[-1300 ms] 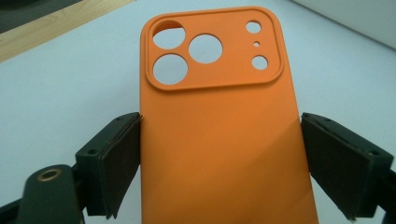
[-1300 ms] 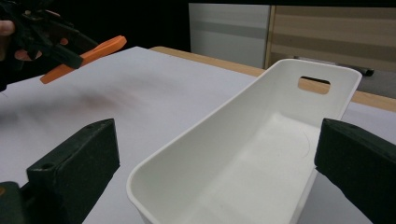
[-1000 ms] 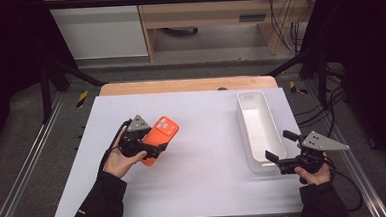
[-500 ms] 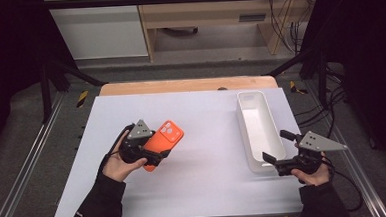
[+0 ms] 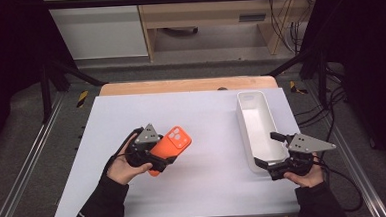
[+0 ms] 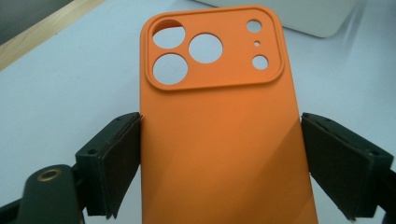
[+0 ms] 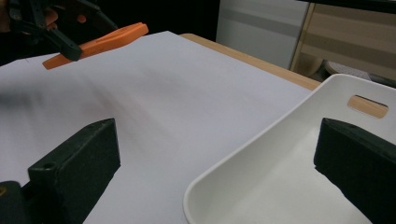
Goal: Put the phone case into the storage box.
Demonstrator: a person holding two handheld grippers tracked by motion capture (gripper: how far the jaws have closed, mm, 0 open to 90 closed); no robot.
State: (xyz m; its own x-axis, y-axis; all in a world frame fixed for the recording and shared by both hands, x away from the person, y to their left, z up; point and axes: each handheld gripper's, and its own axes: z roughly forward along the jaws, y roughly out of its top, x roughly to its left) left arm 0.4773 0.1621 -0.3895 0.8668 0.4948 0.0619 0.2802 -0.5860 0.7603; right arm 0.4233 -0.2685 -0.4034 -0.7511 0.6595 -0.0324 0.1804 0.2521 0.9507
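My left gripper (image 5: 159, 160) has its fingers clenched on the orange phone case (image 6: 219, 121), above the desk (image 5: 207, 123). My right gripper's (image 5: 272, 153) fingers stand released around the white bin's (image 7: 289, 186) near end.

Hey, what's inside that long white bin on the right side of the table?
The white bin looks empty: bare white floor and walls, with a handle slot at its far end. The right gripper stands open at its near end and covers that corner in the high view.

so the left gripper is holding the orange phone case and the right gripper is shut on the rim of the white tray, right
Not quite. The right gripper is open: in the right gripper view its jaws stand wide apart around the near end of the white tray without pressing on it. The left gripper does hold the orange phone case.
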